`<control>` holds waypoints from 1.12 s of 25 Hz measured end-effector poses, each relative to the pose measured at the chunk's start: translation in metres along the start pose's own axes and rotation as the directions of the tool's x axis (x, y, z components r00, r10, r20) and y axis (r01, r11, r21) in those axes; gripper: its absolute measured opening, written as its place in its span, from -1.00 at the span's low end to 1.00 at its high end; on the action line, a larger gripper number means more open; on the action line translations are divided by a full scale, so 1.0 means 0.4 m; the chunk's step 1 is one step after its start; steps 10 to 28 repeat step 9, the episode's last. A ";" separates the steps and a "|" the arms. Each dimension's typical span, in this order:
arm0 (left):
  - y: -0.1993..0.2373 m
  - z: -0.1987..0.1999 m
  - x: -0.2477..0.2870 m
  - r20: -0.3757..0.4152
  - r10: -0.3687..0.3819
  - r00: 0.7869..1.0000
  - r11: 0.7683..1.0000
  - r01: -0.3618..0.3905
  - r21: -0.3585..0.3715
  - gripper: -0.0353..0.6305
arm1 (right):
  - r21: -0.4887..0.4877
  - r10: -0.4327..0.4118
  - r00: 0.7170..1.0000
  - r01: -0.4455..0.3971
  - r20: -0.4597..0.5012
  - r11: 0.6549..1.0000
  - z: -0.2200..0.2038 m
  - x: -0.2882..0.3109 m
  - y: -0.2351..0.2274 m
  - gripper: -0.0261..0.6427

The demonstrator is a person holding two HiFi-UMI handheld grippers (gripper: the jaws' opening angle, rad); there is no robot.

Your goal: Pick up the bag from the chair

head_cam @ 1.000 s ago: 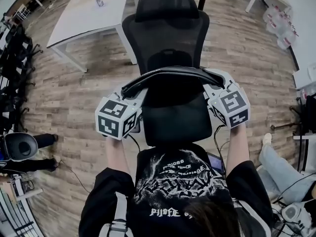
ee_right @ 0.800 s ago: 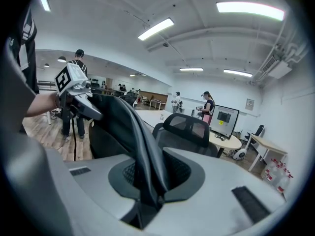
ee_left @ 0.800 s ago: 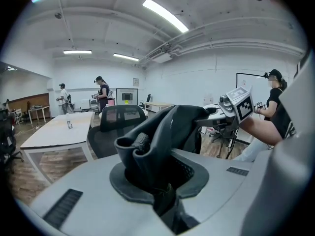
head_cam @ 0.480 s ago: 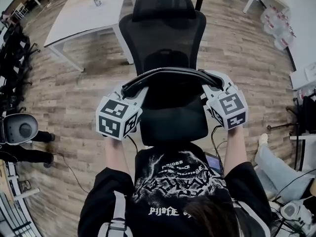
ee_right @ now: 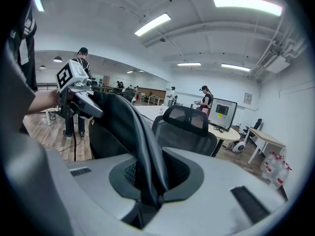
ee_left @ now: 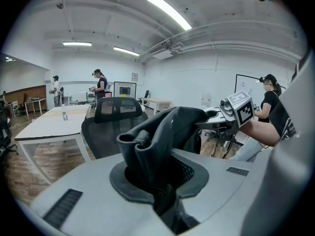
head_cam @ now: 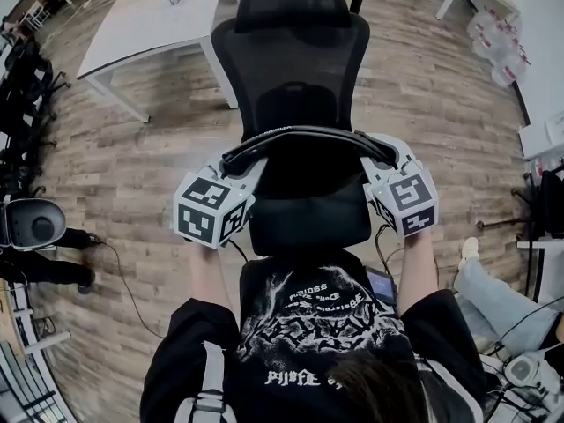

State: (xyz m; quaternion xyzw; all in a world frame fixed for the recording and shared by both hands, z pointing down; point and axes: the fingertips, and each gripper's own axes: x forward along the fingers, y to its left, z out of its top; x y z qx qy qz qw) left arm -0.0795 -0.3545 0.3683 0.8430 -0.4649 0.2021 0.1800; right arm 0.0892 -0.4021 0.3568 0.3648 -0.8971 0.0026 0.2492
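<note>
A black bag (head_cam: pixel 304 141) hangs stretched between my two grippers, just above the seat of a black mesh office chair (head_cam: pixel 295 51). My left gripper (head_cam: pixel 240 162) is shut on the bag's left end, where the fabric (ee_left: pixel 157 136) bunches up between its jaws (ee_left: pixel 160 176). My right gripper (head_cam: pixel 374 153) is shut on the bag's right end, a flat fold of fabric (ee_right: pixel 135 132) pinched in its jaws (ee_right: pixel 147 181). Each gripper view shows the other gripper across the bag: the right gripper (ee_left: pixel 239 109) and the left gripper (ee_right: pixel 74 82). The chair's backrest (ee_left: pixel 115 116) stands behind the bag.
A white table (head_cam: pixel 150 16) stands beyond the chair at the upper left. Someone's legs (head_cam: pixel 502 298) are at the right, and a grey round-topped object (head_cam: pixel 33 223) with cables sits at the left. Several people stand farther back near desks and a monitor (ee_right: pixel 222 113).
The right gripper has sunk slightly with its end of the bag. The left gripper has kept its place, and the bag stays held by both.
</note>
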 end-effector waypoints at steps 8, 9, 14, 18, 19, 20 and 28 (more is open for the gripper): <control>0.015 -0.064 -0.007 -0.019 -0.009 1.000 1.000 0.009 -0.015 -0.72 | 0.011 0.028 0.999 -0.028 -0.019 1.000 -0.045 0.017 0.054 -0.76; 0.015 -0.065 -0.005 -0.019 -0.012 1.000 1.000 0.012 -0.017 -0.72 | 0.009 0.033 0.999 -0.032 -0.021 0.999 -0.045 0.018 0.053 -0.76; 0.015 -0.065 -0.005 -0.019 -0.012 1.000 1.000 0.012 -0.017 -0.72 | 0.009 0.033 0.999 -0.032 -0.021 0.999 -0.045 0.018 0.053 -0.76; 0.015 -0.065 -0.005 -0.019 -0.012 1.000 1.000 0.012 -0.017 -0.72 | 0.009 0.033 0.999 -0.032 -0.021 0.999 -0.045 0.018 0.053 -0.76; 0.015 -0.065 -0.005 -0.019 -0.012 1.000 1.000 0.012 -0.017 -0.72 | 0.009 0.033 0.999 -0.032 -0.021 0.999 -0.045 0.018 0.053 -0.76; 0.015 -0.065 -0.005 -0.019 -0.012 1.000 1.000 0.012 -0.017 -0.72 | 0.009 0.033 0.999 -0.032 -0.021 0.999 -0.045 0.018 0.053 -0.76; 0.015 -0.065 -0.005 -0.019 -0.012 1.000 1.000 0.012 -0.017 -0.72 | 0.009 0.033 0.999 -0.032 -0.021 0.999 -0.045 0.018 0.053 -0.76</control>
